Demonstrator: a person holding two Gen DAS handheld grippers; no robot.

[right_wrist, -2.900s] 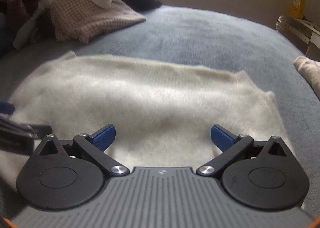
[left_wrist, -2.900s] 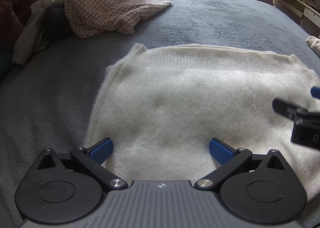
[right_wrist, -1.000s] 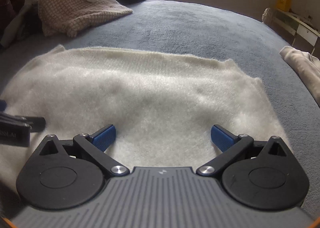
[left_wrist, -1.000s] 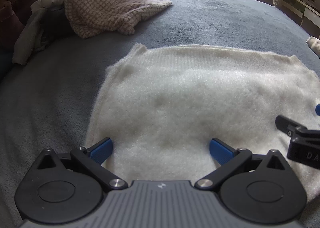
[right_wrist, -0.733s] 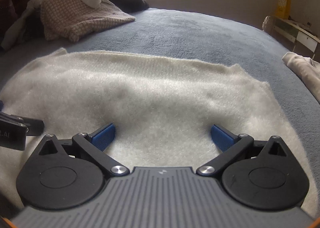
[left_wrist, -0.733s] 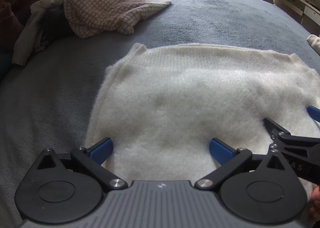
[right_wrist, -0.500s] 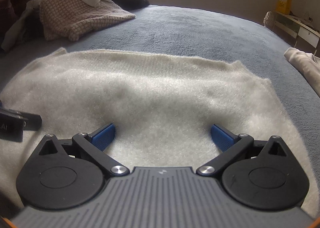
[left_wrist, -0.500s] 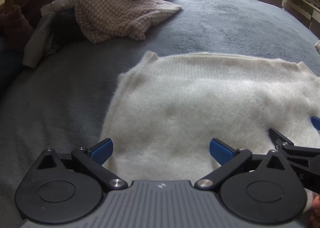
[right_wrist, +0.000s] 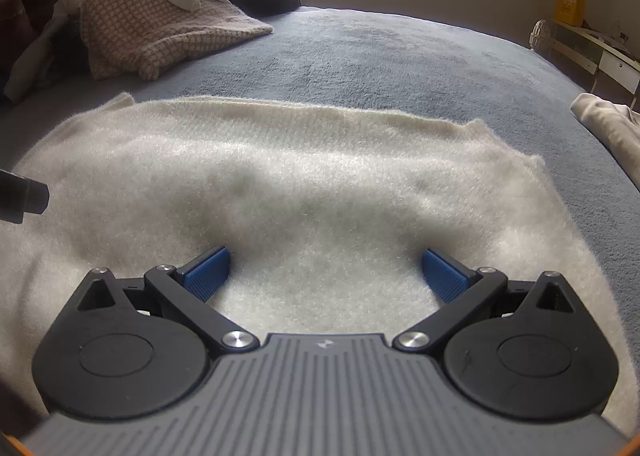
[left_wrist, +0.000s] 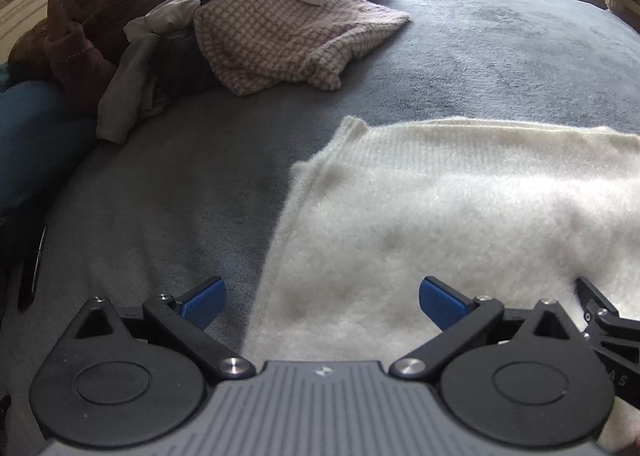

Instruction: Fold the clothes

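Observation:
A fluffy cream sweater (left_wrist: 460, 208) (right_wrist: 304, 184) lies spread flat on the grey-blue bed. My left gripper (left_wrist: 322, 302) is open, hovering over the sweater's near left edge, its left blue pad over bare blanket and its right pad over the knit. My right gripper (right_wrist: 326, 272) is open too, low over the near middle of the sweater, nothing between its fingers. The right gripper's black linkage (left_wrist: 608, 328) shows at the lower right of the left wrist view. The left gripper's tip (right_wrist: 24, 198) pokes in at the left edge of the right wrist view.
A heap of clothes with a pink checked knit (left_wrist: 280, 40) (right_wrist: 160, 28) sits far left. A person in a dark red robe (left_wrist: 100, 16) holding a phone sits behind it. A beige garment (right_wrist: 608, 128) lies at the right bed edge. White furniture (right_wrist: 592, 52) stands beyond.
My left gripper has shifted left, so the sweater's left edge now sits between its fingers. The right gripper dropped slightly lower over the sweater. Both stayed open.

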